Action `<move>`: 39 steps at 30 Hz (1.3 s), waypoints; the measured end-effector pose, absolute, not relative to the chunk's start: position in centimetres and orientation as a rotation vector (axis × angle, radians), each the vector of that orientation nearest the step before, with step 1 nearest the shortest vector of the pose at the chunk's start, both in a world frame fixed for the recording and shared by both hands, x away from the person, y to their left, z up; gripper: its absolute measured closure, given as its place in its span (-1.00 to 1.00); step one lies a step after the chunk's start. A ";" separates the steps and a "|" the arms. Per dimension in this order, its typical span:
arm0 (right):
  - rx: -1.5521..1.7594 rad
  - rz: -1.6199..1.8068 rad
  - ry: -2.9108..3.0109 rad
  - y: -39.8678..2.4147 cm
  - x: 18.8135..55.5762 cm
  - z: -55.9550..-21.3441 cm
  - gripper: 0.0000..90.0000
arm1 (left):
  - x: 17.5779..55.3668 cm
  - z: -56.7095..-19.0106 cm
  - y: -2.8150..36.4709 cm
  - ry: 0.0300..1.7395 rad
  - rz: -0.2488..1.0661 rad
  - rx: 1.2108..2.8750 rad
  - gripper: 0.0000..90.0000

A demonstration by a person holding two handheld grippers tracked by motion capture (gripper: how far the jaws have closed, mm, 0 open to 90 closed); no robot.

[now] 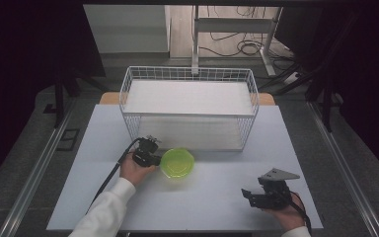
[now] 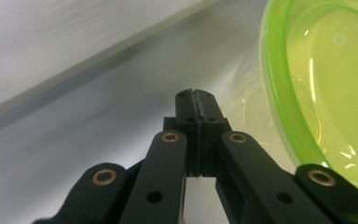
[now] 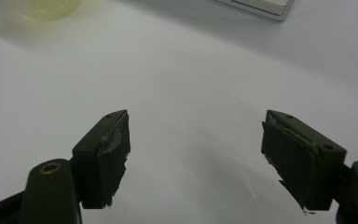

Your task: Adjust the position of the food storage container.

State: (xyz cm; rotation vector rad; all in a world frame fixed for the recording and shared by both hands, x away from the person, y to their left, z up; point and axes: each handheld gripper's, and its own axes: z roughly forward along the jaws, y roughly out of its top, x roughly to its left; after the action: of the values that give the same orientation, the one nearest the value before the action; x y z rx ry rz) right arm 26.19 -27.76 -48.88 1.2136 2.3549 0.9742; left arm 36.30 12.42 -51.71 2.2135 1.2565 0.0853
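We find the green bowl point(image 1: 177, 163) at centre frame in the high view, on the white table point(image 1: 217, 197), just below the wire basket point(image 1: 189, 106). Our left gripper point(image 1: 154, 159) sits at its left rim, jaws pressed together, gripping nothing. Our right gripper point(image 1: 250, 195), lower right, rests well apart with jaws spread.

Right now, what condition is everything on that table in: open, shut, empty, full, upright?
Green bowl: upright on the table, empty, not gripped.
Left tool: jaws shut with nothing between them, tips right beside the bowl's rim.
Right tool: jaws wide open, nothing between them, low over bare table.
Wire basket: upright at the back of the table, a white board lying across it.
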 end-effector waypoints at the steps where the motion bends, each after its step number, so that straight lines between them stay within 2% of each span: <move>1: 1.211 0.972 2.356 -27.7 26.2 -48.9 -0.48 | 36.4 -51.9 12.1 1.259 0.084 2.220 1.00; 15: 1.213 0.969 2.355 -27.8 26.1 -48.9 -0.48 | 36.2 -51.0 13.4 1.274 0.125 2.158 1.00; 20: 1.209 0.961 2.360 -27.8 26.2 -49.0 -0.48 | 34.7 -49.8 14.4 1.260 0.163 2.162 1.00; 22: 1.213 0.958 2.361 -27.7 26.1 -49.0 -0.48 | 33.4 -48.3 15.2 1.221 0.189 2.151 1.00; 27: 1.211 0.958 2.360 -27.6 26.2 -49.0 -0.48 | 31.4 -46.4 15.8 1.183 0.164 2.094 1.00; 31: 1.209 0.952 2.363 -27.5 26.3 -49.0 -0.48 | 29.6 -45.4 14.8 1.103 0.133 2.096 1.00; 39: 1.202 0.929 2.364 -27.3 26.3 -49.2 -0.48 | 26.6 -45.5 9.3 0.910 0.013 2.193 1.00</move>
State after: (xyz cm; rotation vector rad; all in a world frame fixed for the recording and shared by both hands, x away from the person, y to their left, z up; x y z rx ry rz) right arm 26.34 -27.35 -49.17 1.2021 2.3639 0.9286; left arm 26.60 9.31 -45.50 2.1930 0.9101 0.0131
